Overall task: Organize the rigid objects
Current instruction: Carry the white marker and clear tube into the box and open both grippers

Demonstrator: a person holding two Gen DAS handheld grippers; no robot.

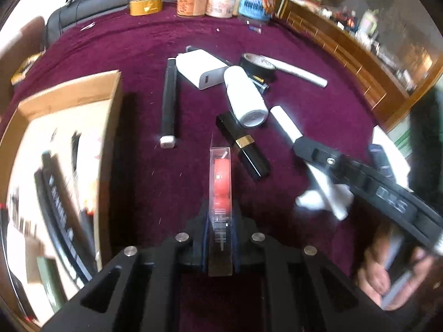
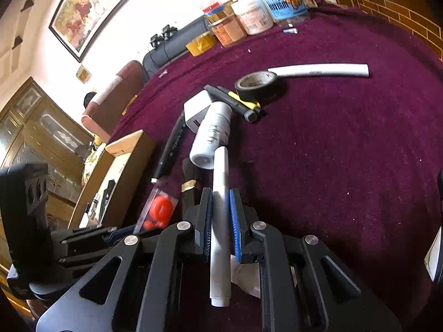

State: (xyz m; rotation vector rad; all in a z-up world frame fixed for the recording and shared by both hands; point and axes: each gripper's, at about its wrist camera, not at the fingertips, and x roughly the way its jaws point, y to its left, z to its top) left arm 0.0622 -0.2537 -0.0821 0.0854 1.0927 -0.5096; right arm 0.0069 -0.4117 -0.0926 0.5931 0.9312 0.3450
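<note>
My left gripper [image 1: 220, 213] is shut on a thin clear pack with red pieces inside [image 1: 220, 179], held edge-up above the purple cloth, just right of an open cardboard box [image 1: 69, 96]. My right gripper [image 2: 220, 203] is shut on a white marker [image 2: 220, 221] that sticks out past both ends of the jaws. In the left wrist view the right gripper [image 1: 304, 145] reaches in from the right with the marker [image 1: 285, 123]. A black lipstick with a gold band [image 1: 243, 145], a white bottle [image 1: 245, 96], a white charger [image 1: 200, 69] and a long black pen [image 1: 169, 99] lie between them.
A black tape roll [image 2: 259, 84], a white tube [image 2: 321, 70] and dark pens [image 2: 235, 101] lie farther back. Jars [image 1: 221, 0] and a yellow tape roll [image 1: 146, 5] line the far edge. The box holds several dark pens [image 2: 106, 196]. A white tissue [image 1: 313, 199] lies under the right gripper.
</note>
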